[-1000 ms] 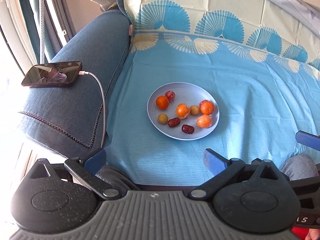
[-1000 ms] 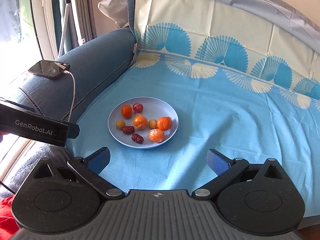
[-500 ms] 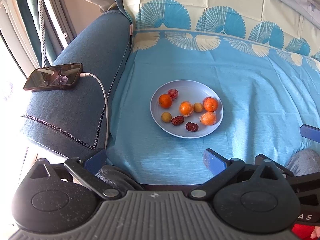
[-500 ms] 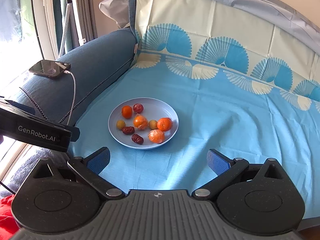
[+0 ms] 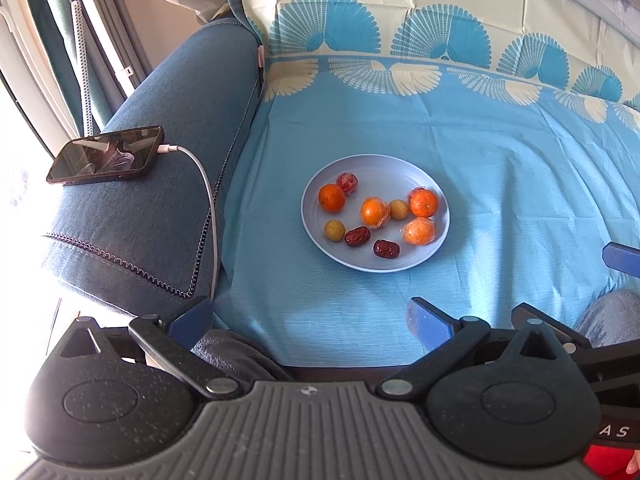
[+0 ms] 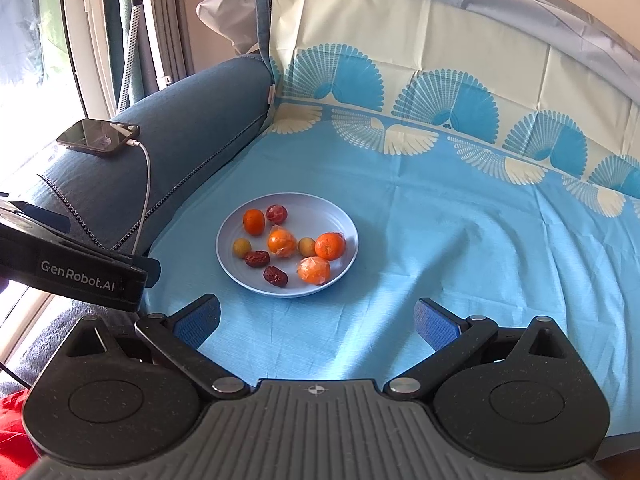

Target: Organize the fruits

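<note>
Plate: smooth, pale blue, faint sheen, plastic-like. Sheet: matt woven cloth, creased. Armrest: coarse blue fabric with stitched seam. Phone: glossy glass face. Cable: smooth white plastic. Two oranges in clear crinkled wrap. Dates: wrinkled, dull-glossy skin. Left claw: speckled matt black plastic, textured blue pads.

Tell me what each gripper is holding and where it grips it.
Nothing is held: the left gripper and right gripper are both open, short of the plate.
</note>
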Demonstrator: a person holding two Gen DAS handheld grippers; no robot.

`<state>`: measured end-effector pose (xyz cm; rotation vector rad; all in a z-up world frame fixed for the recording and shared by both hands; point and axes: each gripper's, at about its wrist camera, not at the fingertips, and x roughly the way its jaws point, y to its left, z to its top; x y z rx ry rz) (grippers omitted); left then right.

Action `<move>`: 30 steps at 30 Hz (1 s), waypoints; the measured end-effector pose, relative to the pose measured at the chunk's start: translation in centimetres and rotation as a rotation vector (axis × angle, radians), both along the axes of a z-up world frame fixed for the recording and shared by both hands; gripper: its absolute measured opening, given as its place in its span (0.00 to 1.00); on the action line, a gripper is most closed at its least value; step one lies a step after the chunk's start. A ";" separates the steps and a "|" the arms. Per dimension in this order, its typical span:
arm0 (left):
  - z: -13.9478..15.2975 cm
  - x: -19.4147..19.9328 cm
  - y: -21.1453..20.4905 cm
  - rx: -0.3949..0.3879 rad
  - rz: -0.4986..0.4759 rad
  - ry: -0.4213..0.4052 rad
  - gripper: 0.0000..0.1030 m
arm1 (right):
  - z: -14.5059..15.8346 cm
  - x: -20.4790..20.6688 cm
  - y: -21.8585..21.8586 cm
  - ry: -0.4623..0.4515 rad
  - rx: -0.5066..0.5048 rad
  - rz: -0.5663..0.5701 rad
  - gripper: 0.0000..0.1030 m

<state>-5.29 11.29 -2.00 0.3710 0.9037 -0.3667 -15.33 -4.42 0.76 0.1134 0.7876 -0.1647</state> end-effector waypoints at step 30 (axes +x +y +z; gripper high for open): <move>-0.2 -0.1 -0.2 0.027 -0.002 -0.010 1.00 | -0.1 0.0 0.0 0.001 -0.003 -0.002 0.99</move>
